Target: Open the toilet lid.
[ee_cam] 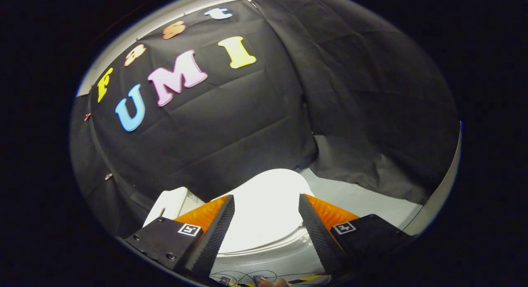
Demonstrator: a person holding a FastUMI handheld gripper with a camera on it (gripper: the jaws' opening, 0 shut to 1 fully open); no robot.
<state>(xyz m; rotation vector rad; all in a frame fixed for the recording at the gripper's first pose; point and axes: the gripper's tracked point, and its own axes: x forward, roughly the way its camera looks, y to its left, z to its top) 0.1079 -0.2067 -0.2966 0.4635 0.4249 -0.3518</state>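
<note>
- Jaws spread wide, the gripper [266, 200] holds nothing.
- Closed glossy white plastic toilet lid [264, 212] lies between and beyond its fingers.
- Hooking the lid's front rim from below likely lifts cleanest.

Cloth-walled booth [231, 126] around a toilet [264, 204]

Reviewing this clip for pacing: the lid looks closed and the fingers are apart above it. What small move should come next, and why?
Probably lower the gripper toward the near edge of the lid. The lid lies flat and shut on the toilet bowl, and the fingers stand open with the lid between and below them, apparently not touching it. Nothing is gripped yet, so reaching the rim comes before any lifting.
</note>
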